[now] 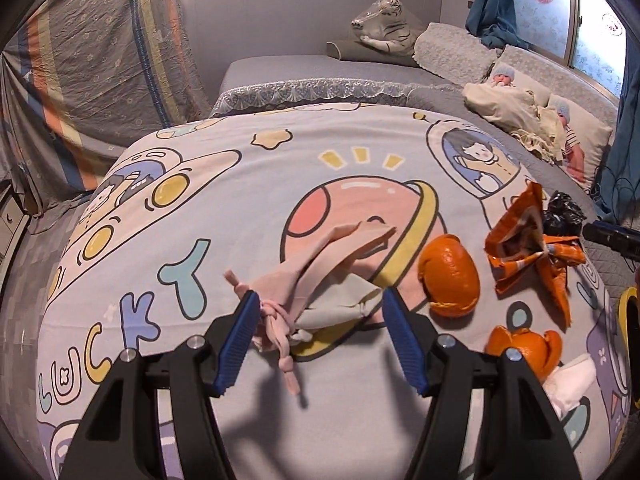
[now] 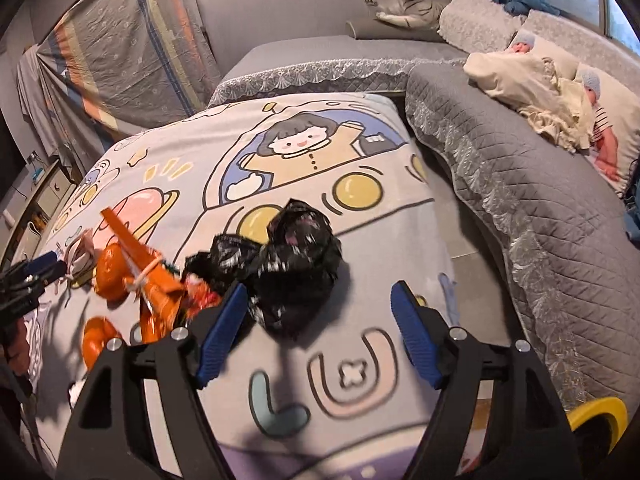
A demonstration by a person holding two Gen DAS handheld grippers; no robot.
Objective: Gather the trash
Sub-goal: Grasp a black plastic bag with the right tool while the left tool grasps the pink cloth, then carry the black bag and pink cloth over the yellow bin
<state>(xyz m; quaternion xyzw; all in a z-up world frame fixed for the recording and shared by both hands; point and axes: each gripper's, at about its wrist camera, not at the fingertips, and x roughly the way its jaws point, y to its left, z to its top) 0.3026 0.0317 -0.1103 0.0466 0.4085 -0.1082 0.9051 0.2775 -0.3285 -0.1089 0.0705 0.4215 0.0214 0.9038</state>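
Hovering over the bed [image 1: 140, 240], we see the cloth bag [image 1: 320, 280] between our left tongs [image 1: 318, 310], spread wide, gripping nothing. Our right tongs [image 2: 318, 304] gape too; the black bag [image 2: 288, 264] lies at their left tip.

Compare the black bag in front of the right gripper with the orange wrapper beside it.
The black bag is a dark, rounded, crumpled bundle; the orange wrapper is bright, flatter and torn open into pointed flaps. The black bag sits just ahead of the right gripper, whose jaws stand open; the orange wrapper lies off to its left. Both rest loose on the cartoon blanket.
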